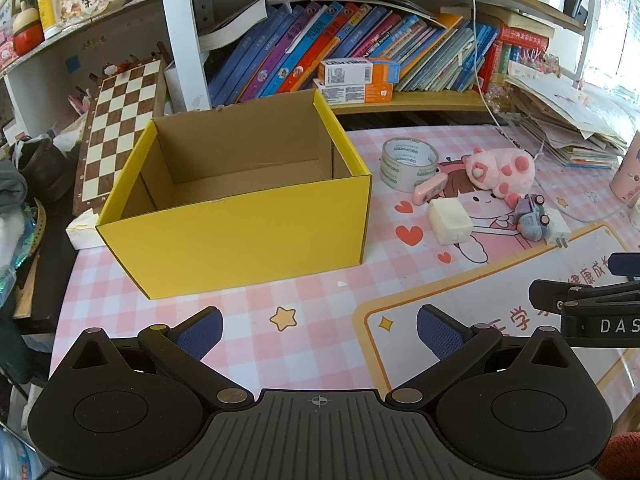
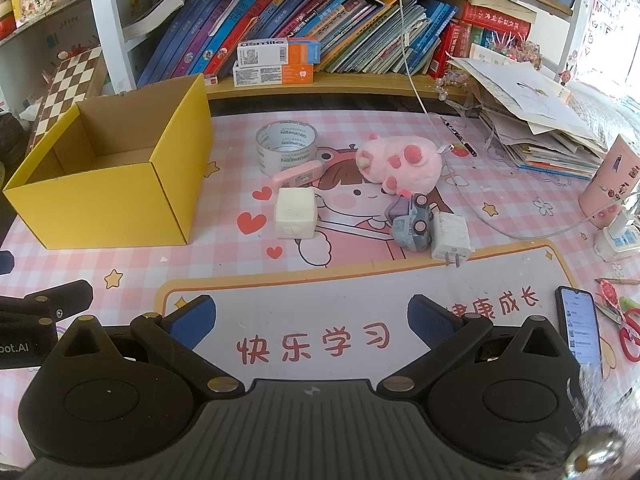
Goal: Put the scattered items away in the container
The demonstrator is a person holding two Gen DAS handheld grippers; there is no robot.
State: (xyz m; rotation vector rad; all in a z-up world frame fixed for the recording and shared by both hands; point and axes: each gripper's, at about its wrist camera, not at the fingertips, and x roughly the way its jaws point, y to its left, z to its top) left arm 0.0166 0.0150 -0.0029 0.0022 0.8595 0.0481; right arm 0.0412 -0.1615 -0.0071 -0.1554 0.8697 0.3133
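Observation:
A yellow cardboard box (image 1: 236, 232) (image 2: 120, 204) stands open and empty on the pink desk mat. To its right lie a clear tape roll (image 2: 286, 148) (image 1: 409, 162), a pink eraser case (image 2: 298, 174), a white cube (image 2: 295, 213) (image 1: 450, 221), a pink plush toy (image 2: 400, 164) (image 1: 500, 168), a small toy car (image 2: 412, 220) (image 1: 530, 216) and a white charger plug (image 2: 450, 238). My left gripper (image 1: 319, 330) is open and empty in front of the box. My right gripper (image 2: 312, 320) is open and empty, short of the items.
A bookshelf (image 2: 320, 80) with books and two cartons runs behind. A chessboard (image 1: 120, 128) leans at the left. A paper stack (image 2: 540, 128), pink cup (image 2: 612, 180), power strip (image 2: 618, 236), phone (image 2: 580, 328) and scissors (image 2: 628, 328) sit at the right.

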